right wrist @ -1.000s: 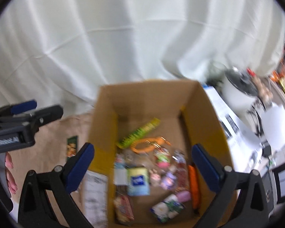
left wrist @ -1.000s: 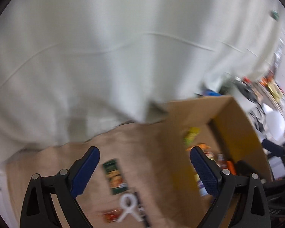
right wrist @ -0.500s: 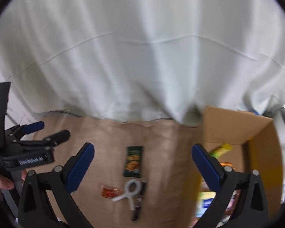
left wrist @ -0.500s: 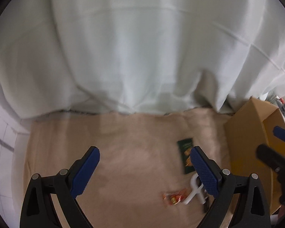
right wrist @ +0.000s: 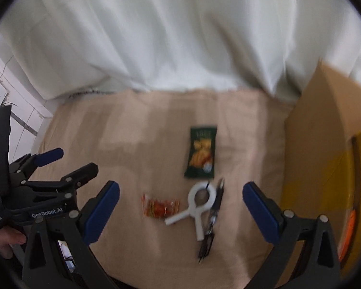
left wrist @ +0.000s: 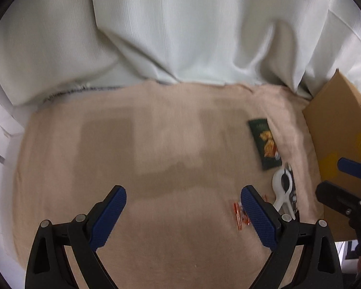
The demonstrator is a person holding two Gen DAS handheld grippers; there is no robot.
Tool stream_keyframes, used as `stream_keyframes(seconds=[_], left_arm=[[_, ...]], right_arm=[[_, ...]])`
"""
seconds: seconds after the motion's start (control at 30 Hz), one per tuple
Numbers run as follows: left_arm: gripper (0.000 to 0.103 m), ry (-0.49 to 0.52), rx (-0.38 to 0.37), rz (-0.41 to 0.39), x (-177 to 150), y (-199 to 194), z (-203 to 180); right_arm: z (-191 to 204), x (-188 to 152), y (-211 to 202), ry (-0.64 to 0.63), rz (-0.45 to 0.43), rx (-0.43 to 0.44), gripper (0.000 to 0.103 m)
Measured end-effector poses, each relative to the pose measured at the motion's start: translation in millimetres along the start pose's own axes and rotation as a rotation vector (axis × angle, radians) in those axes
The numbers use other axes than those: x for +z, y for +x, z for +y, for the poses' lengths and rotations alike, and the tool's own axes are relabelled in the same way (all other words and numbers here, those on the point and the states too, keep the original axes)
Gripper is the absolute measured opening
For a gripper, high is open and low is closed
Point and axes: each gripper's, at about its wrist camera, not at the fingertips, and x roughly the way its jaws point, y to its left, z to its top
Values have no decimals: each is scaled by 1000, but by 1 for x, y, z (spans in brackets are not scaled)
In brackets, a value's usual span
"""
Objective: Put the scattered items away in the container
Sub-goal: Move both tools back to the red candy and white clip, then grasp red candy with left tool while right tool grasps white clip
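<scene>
Beige cloth (right wrist: 137, 144), glossy green packet (right wrist: 201, 153)

Beige cloth (left wrist: 156, 159) spread flat across the surface, faintly creased and patched with darker bands. Behind it, a white curtain (right wrist: 180, 36) hanging in deep folds down to the cloth's far edge. At left, white tiled wall (right wrist: 2, 89).

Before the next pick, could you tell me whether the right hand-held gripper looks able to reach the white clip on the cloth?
Probably yes: the right hand-held gripper is open, and the white clip lies uncovered between its fingers' line of sight, with only a pen alongside.
</scene>
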Motion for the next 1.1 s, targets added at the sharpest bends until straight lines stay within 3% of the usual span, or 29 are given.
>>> stream_keyframes(seconds=[0.13, 0.33, 0.4, 0.53, 0.67, 0.77, 1.1], left_arm=[[97, 13, -13, 26, -13, 17, -6], [97, 36, -22, 49, -26, 28, -14], [97, 37, -25, 55, -29, 29, -14], [97, 43, -31, 58, -34, 27, -13], [97, 39, -42, 61, -37, 26, -12], [97, 44, -48, 61, -37, 26, -13], [97, 99, -82, 74, -40, 30, -34]], right_arm=[[-2, -13, 20, -1, 18, -37, 100], [-9, -22, 61, 24, 66, -94, 78], [-11, -25, 74, 30, 92, -111, 75], [-10, -31, 85, 12, 92, -132, 62], [-8, -31, 86, -13, 75, -150, 60], [-10, -32, 85, -29, 70, -172, 46], [-10, -35, 83, -67, 62, -131, 46]])
